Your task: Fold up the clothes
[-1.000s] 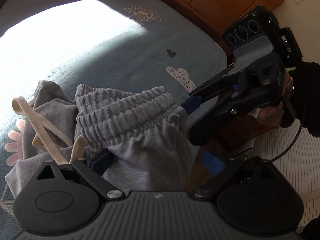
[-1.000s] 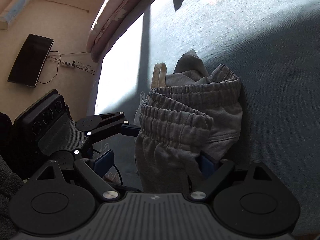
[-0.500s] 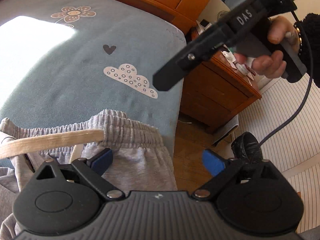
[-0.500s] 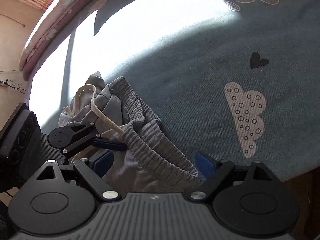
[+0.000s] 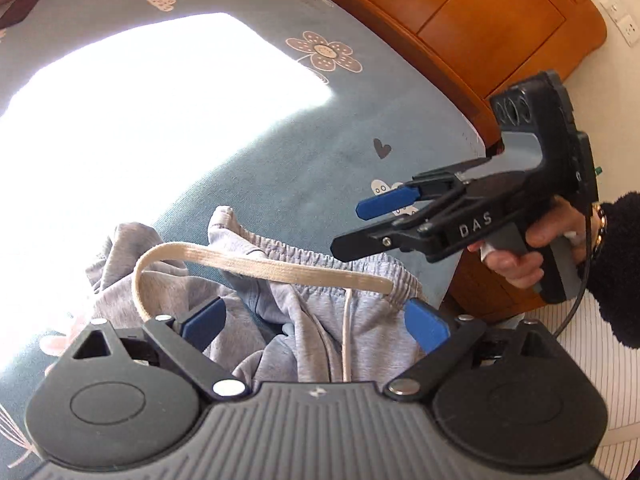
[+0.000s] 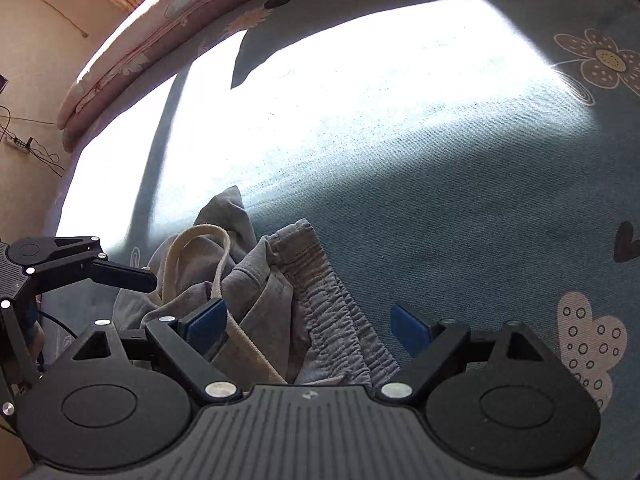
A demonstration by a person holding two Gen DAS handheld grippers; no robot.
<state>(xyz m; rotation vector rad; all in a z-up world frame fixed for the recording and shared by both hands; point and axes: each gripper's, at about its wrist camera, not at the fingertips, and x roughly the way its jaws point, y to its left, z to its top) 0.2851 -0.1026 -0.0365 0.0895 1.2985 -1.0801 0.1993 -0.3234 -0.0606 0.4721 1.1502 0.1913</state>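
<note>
Grey sweatpants (image 5: 360, 336) lie crumpled on the blue patterned bedsheet (image 5: 280, 168), near the bed's edge. Their ribbed waistband (image 6: 332, 304) shows, and a beige drawstring (image 5: 280, 270) loops over it. My left gripper (image 5: 314, 322) hovers over the pants with its jaws closing. The cloth lies between the blue pads (image 5: 202, 320), which do not press on it. My right gripper (image 5: 360, 226), held by a hand in a dark sleeve, stands open just above the waistband's right end. In the right wrist view, the right gripper (image 6: 308, 324) straddles the waistband, and a left finger (image 6: 120, 276) reaches in from the left.
A wooden headboard (image 5: 480, 20) and a wall socket (image 5: 628, 28) stand behind the bed. A bright sun patch (image 6: 360, 100) covers the sheet's middle. A folded floral quilt (image 6: 140, 52) lies along the far edge. A power strip (image 6: 18, 142) sits on the floor.
Both views have swung back onto the pants. The right gripper has come down from high up to just above the waistband. The drawstring now arches over the cloth, and the left jaws stand slightly narrower.
</note>
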